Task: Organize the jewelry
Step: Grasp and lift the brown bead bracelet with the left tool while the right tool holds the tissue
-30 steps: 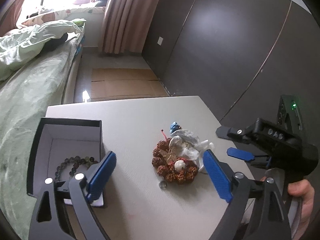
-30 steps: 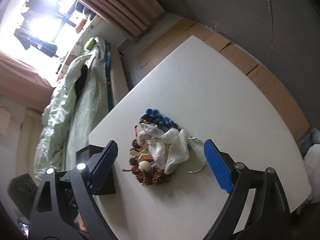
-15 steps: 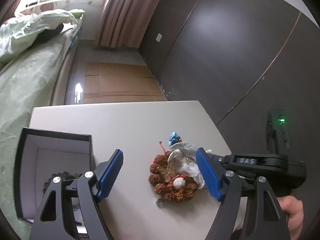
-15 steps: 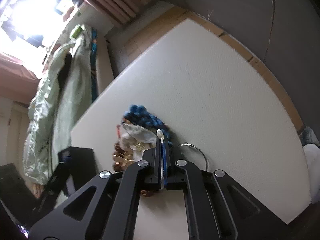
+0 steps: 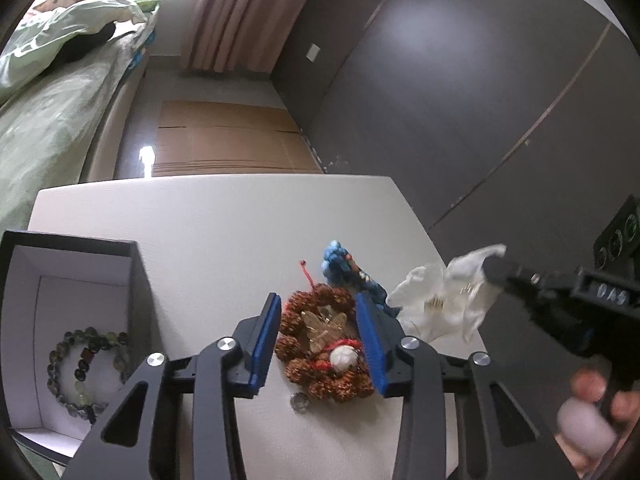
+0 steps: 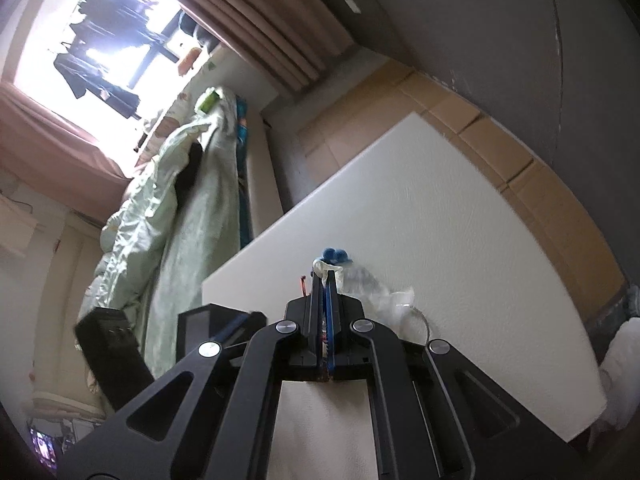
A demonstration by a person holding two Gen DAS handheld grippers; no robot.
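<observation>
A brown seed-bead bracelet (image 5: 324, 356) with a gold charm and a white bead lies on the white table (image 5: 200, 224). My left gripper (image 5: 318, 344) straddles it, its blue pads partly closed on either side. A blue bead string (image 5: 340, 268) lies just beyond. My right gripper (image 6: 325, 280) is shut on a clear plastic pouch (image 5: 444, 300) holding a gold piece, lifted off the pile at the right. An open black box (image 5: 80, 320) at the left holds a dark bead bracelet (image 5: 80, 368).
A small silver ring (image 5: 299, 401) lies on the table just in front of the brown bracelet. A thin wire hoop (image 6: 420, 316) lies by the pouch. A bed with green bedding (image 5: 40, 120) stands left of the table, a dark wardrobe (image 5: 480, 100) to the right.
My right gripper closed on the plastic pouch and lifted it off the pile to the right. My left gripper moved over the brown bracelet and narrowed around it.
</observation>
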